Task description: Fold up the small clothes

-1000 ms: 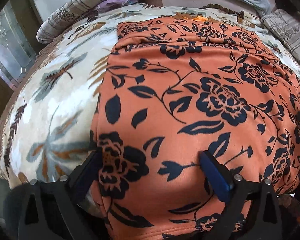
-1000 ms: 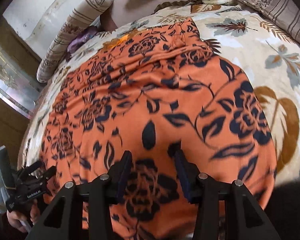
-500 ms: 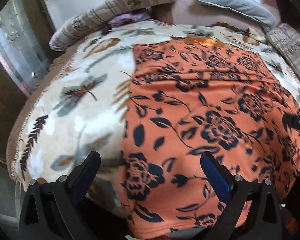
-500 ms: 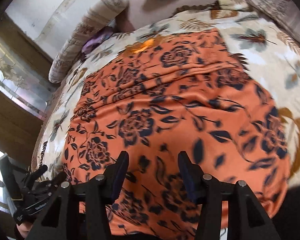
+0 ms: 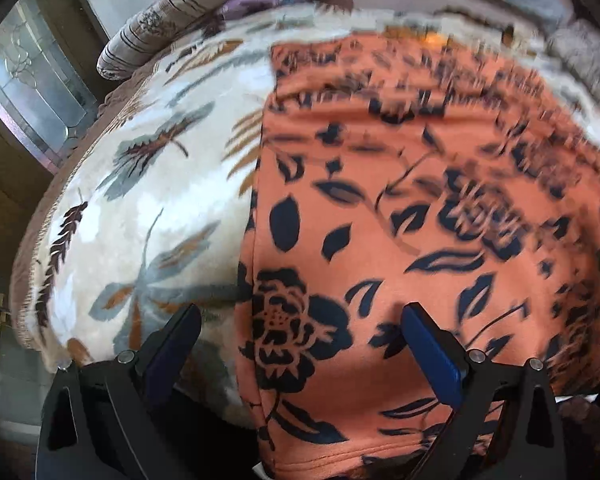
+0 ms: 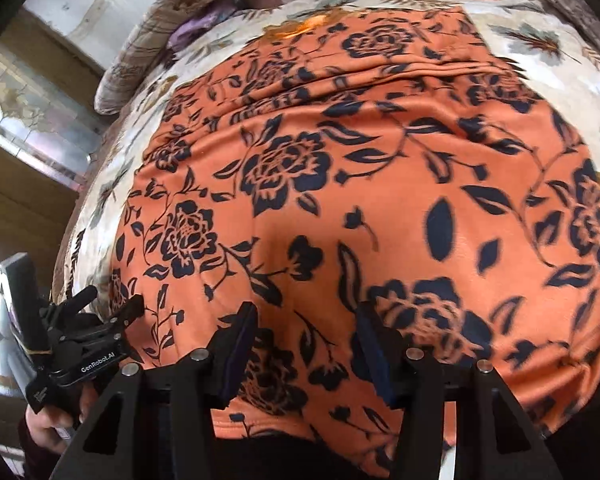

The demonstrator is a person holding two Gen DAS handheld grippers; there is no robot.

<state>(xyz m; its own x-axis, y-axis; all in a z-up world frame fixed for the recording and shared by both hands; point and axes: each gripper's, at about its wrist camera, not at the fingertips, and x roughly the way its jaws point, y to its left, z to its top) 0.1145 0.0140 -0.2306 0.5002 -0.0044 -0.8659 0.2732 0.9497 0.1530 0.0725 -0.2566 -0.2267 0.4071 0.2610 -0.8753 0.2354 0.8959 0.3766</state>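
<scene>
An orange garment [image 5: 400, 208] with a dark blue flower print lies spread flat on the bed; it also fills the right wrist view [image 6: 360, 200]. My left gripper [image 5: 300, 340] hangs open and wide over the garment's near left corner, with the cloth's left edge running between its fingers, and nothing is gripped. My right gripper [image 6: 306, 340] stands open above the near hem, its pads clear of the cloth. The left gripper [image 6: 80, 344] also appears at the lower left of the right wrist view, held by a hand [image 6: 48, 428].
A cream blanket [image 5: 140, 200] with leaf print covers the bed under the garment. A striped bolster [image 5: 160, 32], a purple cloth [image 5: 256, 0] and pillows lie at the far end. A glass pane [image 5: 32, 92] stands to the left, beyond the bed's edge.
Both grippers have drawn back from the garment, so more blanket and the near hem show. The right gripper has shifted left along the hem and its jaws stand slightly wider.
</scene>
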